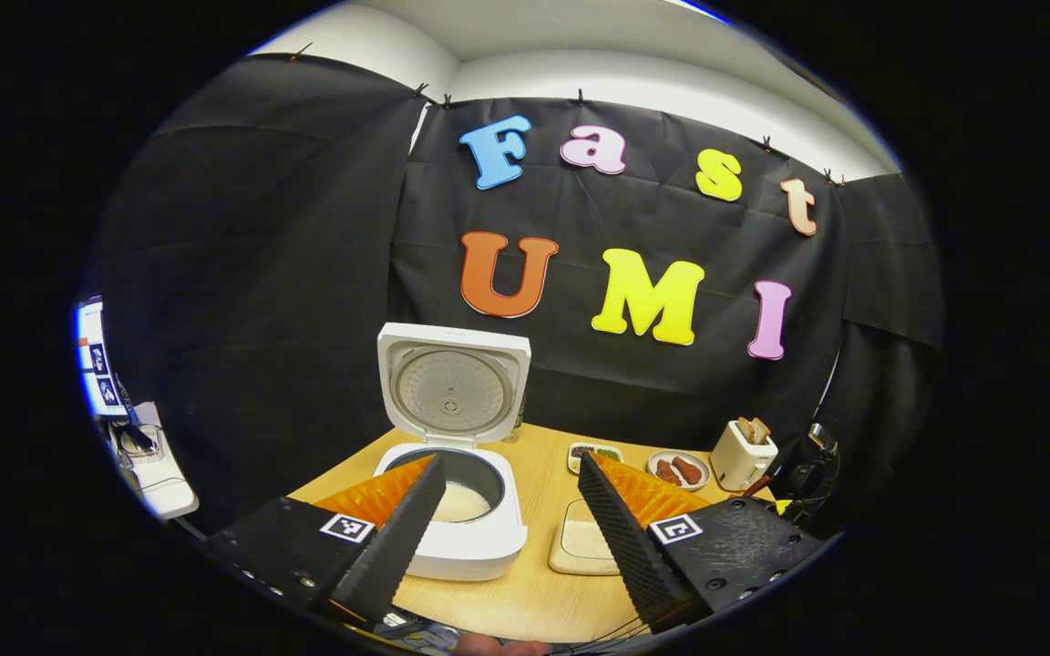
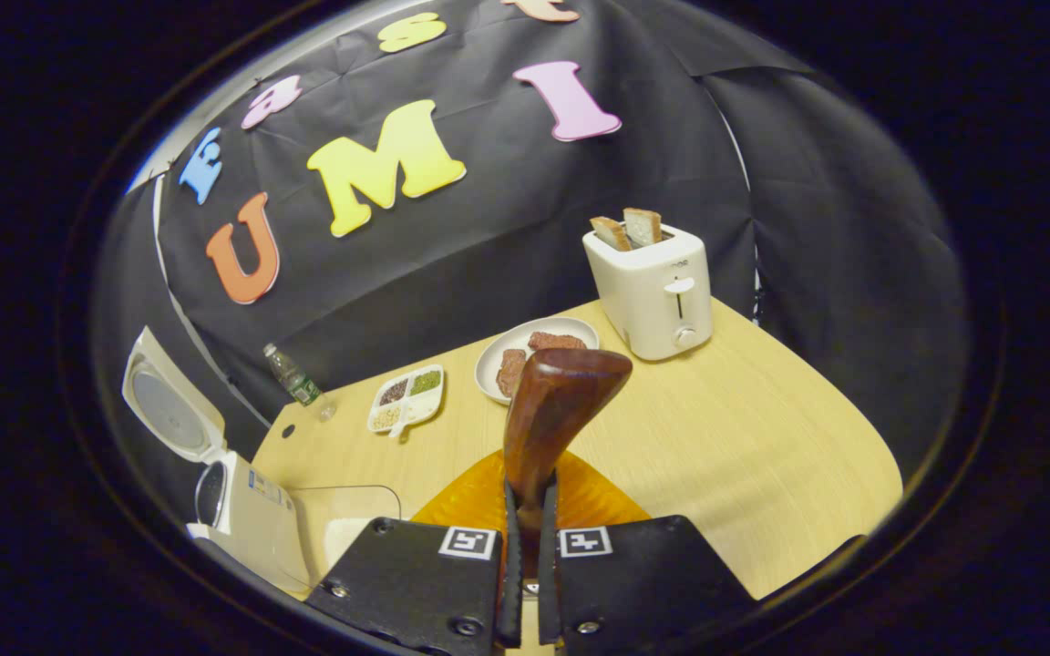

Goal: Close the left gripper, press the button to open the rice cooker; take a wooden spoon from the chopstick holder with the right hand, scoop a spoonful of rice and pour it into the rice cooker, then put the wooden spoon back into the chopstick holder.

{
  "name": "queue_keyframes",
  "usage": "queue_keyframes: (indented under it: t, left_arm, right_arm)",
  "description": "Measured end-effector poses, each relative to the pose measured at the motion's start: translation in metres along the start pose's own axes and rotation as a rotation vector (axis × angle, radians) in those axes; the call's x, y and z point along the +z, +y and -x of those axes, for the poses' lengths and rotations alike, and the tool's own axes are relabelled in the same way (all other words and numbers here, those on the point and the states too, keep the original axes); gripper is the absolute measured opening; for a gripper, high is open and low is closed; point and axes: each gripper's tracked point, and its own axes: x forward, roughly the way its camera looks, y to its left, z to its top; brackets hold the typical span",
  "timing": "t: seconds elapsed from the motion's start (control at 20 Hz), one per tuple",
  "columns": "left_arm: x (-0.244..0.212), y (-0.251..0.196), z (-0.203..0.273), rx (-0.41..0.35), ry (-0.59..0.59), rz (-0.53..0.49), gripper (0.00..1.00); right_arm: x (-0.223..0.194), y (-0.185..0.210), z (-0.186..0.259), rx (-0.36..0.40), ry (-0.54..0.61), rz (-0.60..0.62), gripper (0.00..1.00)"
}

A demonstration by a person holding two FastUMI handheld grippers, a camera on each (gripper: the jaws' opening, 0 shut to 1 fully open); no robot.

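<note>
Centrally in the right gripper view, the wooden spoon (image 2: 554, 410) stands upright with its handle pinched between the pressed-together jaws of the right gripper (image 2: 525, 510), its dark brown bowl rising above the worktop (image 2: 762, 437). At the lower left of the same view sits the rice cooker (image 2: 242, 510) with its lid (image 2: 165, 401) swung fully open, and just beside it a clear container holding white rice (image 2: 343, 524). In the left gripper view the rice cooker (image 1: 457, 510) appears head-on, lid (image 1: 452, 387) upright and the inner pot showing white rice; the left gripper (image 1: 511, 510) hovers in front of it with its jaws spread wide and holding nothing. To the right of the cooker lies a shallow rice container (image 1: 584, 542). Farther back on the worktop are a divided dish of grains (image 2: 406, 396), a white plate with pieces of meat (image 2: 534, 355), and a white toaster (image 2: 653, 287) with two slices of bread standing in its slots. A plastic bottle (image 2: 293, 378) stands near the booth's wall behind the cooker.
</note>
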Motion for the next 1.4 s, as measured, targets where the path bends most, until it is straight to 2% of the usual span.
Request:
queue_keyframes:
  t: [0.3,0.5,0.55,0.6,0.65,0.75,0.85,0.95,1.05,1.25,1.4]
  left_arm:
    - [0.009,-0.003,-0.012,0.006,-0.003,0.005,0.94]
    - [0.018,0.003,-0.022,0.016,-0.020,-0.001,0.94]
    - [0.022,0.005,-0.023,0.017,-0.028,-0.007,0.94]
    - [0.026,0.007,-0.026,0.016,-0.039,-0.013,0.94]
    - [0.031,0.009,-0.030,0.016,-0.050,-0.020,0.94]
    - [0.042,0.016,-0.040,0.025,-0.070,-0.030,0.94]
    - [0.057,0.021,-0.052,0.027,-0.098,-0.032,0.94]
    - [0.071,0.029,-0.065,0.038,-0.125,-0.045,0.94]
    - [0.090,0.037,-0.081,0.051,-0.144,-0.045,0.94]
    - [0.128,0.061,-0.123,0.100,-0.179,-0.061,0.94]
    - [0.144,0.068,-0.162,0.097,-0.157,-0.069,0.94]
  right_arm:
    - [-0.015,-0.003,-0.008,0.017,0.027,0.006,0.15]
    - [-0.006,0.000,0.000,0.043,0.012,0.020,0.24]
    - [-0.003,0.002,0.007,0.049,0.003,0.034,0.41]
    - [0.000,0.002,0.012,0.047,-0.006,0.050,0.48]
    - [0.006,-0.001,0.019,0.035,-0.018,0.068,0.67]
    - [0.022,-0.003,0.034,0.029,-0.062,0.080,0.84]
    - [0.039,-0.008,0.050,0.011,-0.108,0.101,0.85]
    - [0.062,-0.010,0.069,-0.002,-0.163,0.136,0.96]
    - [0.083,-0.008,0.086,0.000,-0.202,0.159,0.99]
    - [0.114,-0.003,0.116,-0.002,-0.250,0.197,1.00]
    - [0.131,0.000,0.135,-0.008,-0.285,0.228,1.00]
